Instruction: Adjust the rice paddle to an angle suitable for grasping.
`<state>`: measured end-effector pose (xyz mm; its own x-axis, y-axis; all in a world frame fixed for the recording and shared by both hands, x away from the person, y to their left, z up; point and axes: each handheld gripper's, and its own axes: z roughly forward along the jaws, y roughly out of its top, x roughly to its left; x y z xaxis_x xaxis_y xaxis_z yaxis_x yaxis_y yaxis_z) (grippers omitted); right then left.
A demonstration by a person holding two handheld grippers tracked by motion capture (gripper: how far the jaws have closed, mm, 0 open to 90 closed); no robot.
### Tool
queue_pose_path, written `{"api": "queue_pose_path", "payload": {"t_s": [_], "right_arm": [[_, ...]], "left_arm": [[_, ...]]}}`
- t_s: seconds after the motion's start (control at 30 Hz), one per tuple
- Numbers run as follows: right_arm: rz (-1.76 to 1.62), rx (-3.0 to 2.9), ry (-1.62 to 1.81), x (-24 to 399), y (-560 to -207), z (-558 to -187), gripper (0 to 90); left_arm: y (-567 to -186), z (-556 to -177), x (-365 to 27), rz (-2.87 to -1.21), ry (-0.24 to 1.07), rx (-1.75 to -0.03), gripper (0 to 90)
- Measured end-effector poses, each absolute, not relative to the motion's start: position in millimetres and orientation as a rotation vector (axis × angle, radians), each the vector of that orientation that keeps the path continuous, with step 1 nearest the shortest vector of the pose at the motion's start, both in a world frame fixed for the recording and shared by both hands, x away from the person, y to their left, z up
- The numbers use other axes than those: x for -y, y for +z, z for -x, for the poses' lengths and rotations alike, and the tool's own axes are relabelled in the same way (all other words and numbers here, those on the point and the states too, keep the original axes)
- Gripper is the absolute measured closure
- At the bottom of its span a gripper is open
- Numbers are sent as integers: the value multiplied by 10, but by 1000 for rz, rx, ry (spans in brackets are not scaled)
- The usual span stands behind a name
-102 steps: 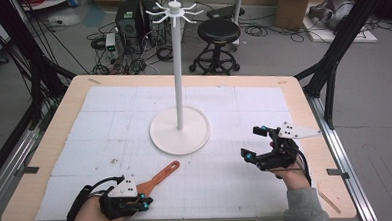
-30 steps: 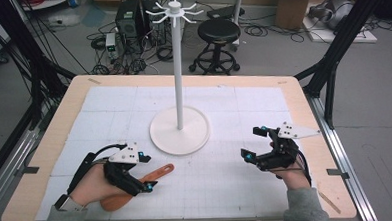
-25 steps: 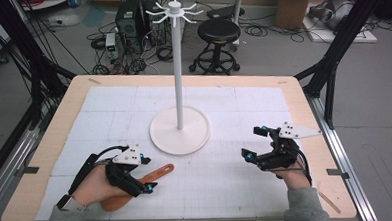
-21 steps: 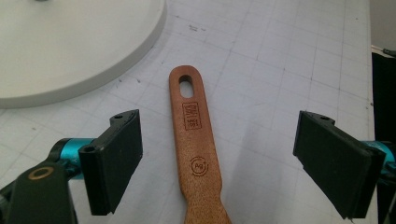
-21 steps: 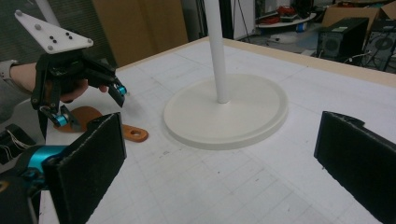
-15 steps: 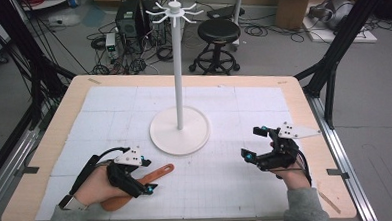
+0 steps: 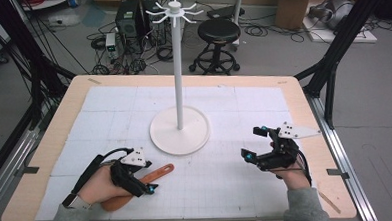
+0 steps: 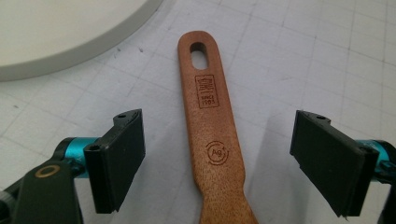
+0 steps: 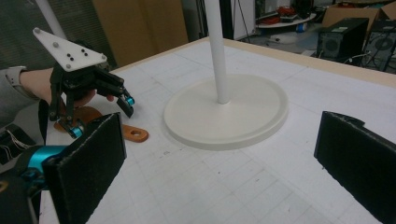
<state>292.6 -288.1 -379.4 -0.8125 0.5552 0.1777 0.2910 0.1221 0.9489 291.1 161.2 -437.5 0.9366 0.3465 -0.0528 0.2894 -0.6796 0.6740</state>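
A wooden spatula point(image 7: 158, 172) lies flat on the white gridded mat at the near left, its handle end with the hanging hole point(image 8: 200, 48) pointing toward the white stand's round base point(image 7: 180, 130). My left gripper point(image 7: 147, 178) hovers over the handle point(image 8: 212, 135), one jaw on each side, neither pad touching the wood. The jaws have just been closing a little and are still open around the handle. The right gripper view also has this gripper point(image 9: 102, 116) above the spatula point(image 9: 135, 134). At the near right my right gripper point(image 7: 251, 143) stands open on nothing.
The stand's tall white pole point(image 7: 177, 66) rises mid-table and carries hook arms point(image 7: 174, 11) at the top. The wooden table edge point(image 7: 331, 149) frames the mat. Behind the table are a black stool point(image 7: 219, 32), computer cases and floor cables.
Since the earliest frame my left gripper has moved forward along the spatula, from its blade end to over the handle. Over the last second it shifted only slightly. The right gripper has stayed put.
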Motion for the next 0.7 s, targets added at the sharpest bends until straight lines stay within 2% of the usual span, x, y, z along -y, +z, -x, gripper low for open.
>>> {"api": "queue_pose_path", "payload": {"t_s": [0.17, 0.4, 0.43, 0.53, 0.57, 0.7], "right_arm": [[-836, -2183, 1755, 2875, -3799, -2929, 10], [-844, -2188, 1753, 2871, -3800, -2925, 10], [-842, -2189, 1752, 2870, -3802, -2929, 10], [-845, -2190, 1752, 2870, -3806, -2929, 10], [-844, -2190, 1748, 2871, -3812, -2934, 10], [-845, -2193, 1747, 2867, -3814, -2934, 10]], "left_arm": [[-4385, -2905, -1603, -2370, 118, -438, 202], [-4367, -2897, -1623, -2381, 148, -428, 293], [-4363, -2895, -1627, -2382, 148, -431, 333], [-4353, -2880, -1620, -2385, 155, -430, 364], [-4348, -2873, -1620, -2386, 153, -420, 407], [-4338, -2872, -1622, -2389, 158, -424, 454]]}}
